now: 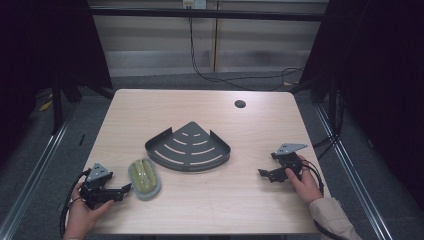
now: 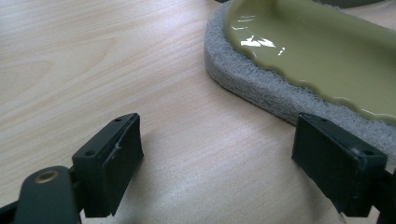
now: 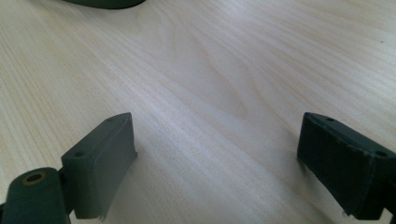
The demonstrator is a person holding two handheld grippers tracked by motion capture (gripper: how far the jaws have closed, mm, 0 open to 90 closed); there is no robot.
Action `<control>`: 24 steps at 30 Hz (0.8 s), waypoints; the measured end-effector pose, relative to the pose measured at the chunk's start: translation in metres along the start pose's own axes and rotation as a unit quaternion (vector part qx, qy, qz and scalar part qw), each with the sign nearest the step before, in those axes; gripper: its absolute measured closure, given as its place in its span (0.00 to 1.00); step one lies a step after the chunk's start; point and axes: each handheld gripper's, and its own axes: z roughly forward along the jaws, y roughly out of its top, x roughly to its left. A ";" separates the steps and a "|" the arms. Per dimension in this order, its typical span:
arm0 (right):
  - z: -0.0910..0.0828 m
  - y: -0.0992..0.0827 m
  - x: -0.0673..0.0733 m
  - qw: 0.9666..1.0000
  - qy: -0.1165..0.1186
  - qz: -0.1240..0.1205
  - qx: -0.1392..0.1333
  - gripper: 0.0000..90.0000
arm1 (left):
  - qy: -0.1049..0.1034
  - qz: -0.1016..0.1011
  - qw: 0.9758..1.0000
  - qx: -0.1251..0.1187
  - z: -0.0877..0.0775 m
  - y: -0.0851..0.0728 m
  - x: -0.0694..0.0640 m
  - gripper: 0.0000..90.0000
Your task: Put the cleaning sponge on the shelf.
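Observation:
A dark grey fan-shaped corner rack [image 1: 190, 148] with slots lies in the middle of the wooden table [image 1: 200, 210]. To its lower left lies an oval scrub pad [image 1: 144, 178], grey felt under a glossy olive top [image 2: 322, 51]. My left gripper [image 1: 125, 189] rests on the table just left of the pad, jaws wide apart and empty; the pad's edge sits just ahead of the right jaw in the left gripper view. My right gripper [image 1: 262, 173] rests at the table's right side, open [image 3: 217, 163] over bare wood, pointing toward the rack.
A round cable hole [image 1: 240, 104] sits near the table's far right corner. Black cables [image 1: 210, 75] run on the floor behind the table. Dark frames stand at both sides.

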 end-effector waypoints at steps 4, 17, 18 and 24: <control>0.000 0.000 0.000 1.000 0.000 0.001 0.001 0.12 | 0.000 -0.010 1.000 0.000 -0.001 -0.001 -0.002 0.17; 0.000 0.000 0.000 1.000 0.000 0.000 0.000 0.12 | -0.009 -0.046 0.991 0.123 -0.009 0.022 -0.005 0.20; 0.000 0.000 0.000 1.000 0.000 0.000 0.000 0.12 | -0.013 -0.054 0.990 0.131 -0.009 0.024 -0.004 0.21; 0.000 0.000 0.000 1.000 0.000 0.001 0.001 0.12 | -0.024 -0.080 0.976 0.200 -0.013 0.035 -0.001 0.22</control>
